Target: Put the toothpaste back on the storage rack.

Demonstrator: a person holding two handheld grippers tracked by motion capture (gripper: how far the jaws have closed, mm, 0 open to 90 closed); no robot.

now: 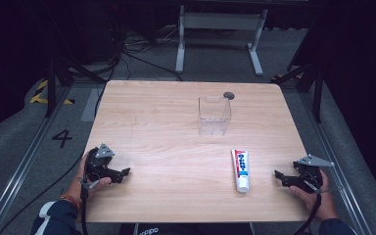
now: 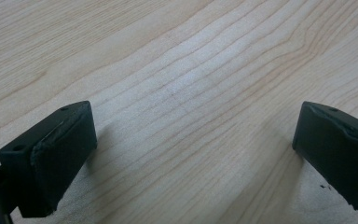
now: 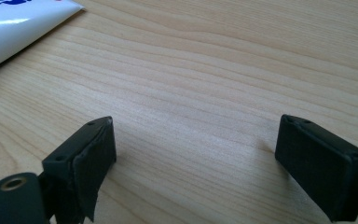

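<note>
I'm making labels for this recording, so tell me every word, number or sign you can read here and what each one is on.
"4": a black numeral on the grey floor left of the table.
"adidas": upside-down white letters on the person's dark clothing at the bottom edge, partly cut off.
Toothpaste tube: blue and red lettering, too small and blurred to read.
Yellow and black hazard stripes on the floor, no wording.
</note>
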